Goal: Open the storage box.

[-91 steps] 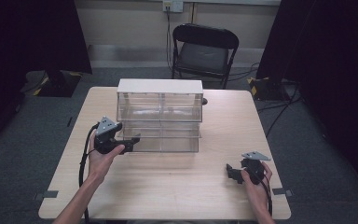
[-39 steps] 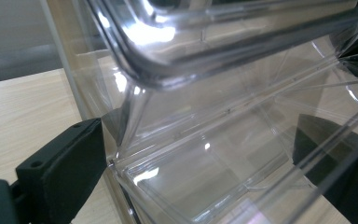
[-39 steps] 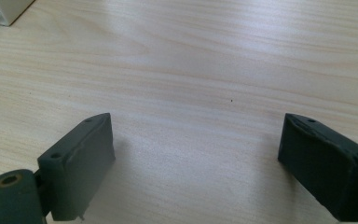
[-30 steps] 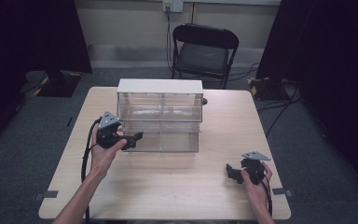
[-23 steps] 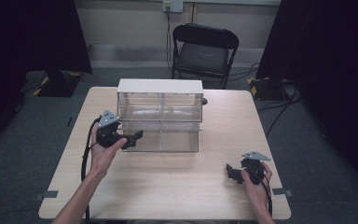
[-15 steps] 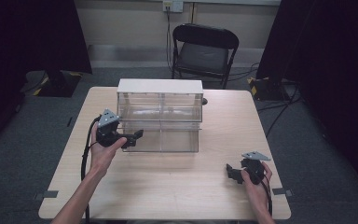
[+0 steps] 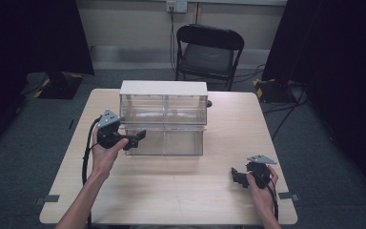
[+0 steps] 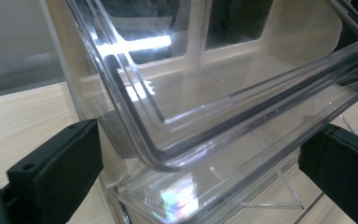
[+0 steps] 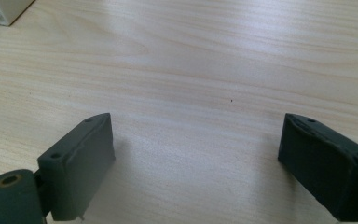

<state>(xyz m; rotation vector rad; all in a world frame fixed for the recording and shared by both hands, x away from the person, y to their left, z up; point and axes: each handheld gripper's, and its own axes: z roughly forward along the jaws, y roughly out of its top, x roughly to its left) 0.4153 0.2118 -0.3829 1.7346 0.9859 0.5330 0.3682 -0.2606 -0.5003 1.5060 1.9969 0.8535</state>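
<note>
The left gripper (image 7: 138, 137) stands wide open at the left end of the clear plastic drawer (image 8: 223, 121) pulled forward from the white-topped clear drawer cabinet (image 7: 163, 88). The drawer's rounded corner lies between its fingers (image 8: 60, 172), long axis running away rightward. The right gripper (image 7: 236, 177), also spread wide, rests well apart on the pale wooden table (image 9: 205, 60)

My two hand-held grippers, black all over

My left gripper (image 7: 140, 136) and right gripper (image 7: 235, 176) each carry a grey three-cornered plate on top and trail a black cable along my bare, sleeveless forearms. The jaws are blocky matte-black pads with small round screw holes in their upper faces.
</note>
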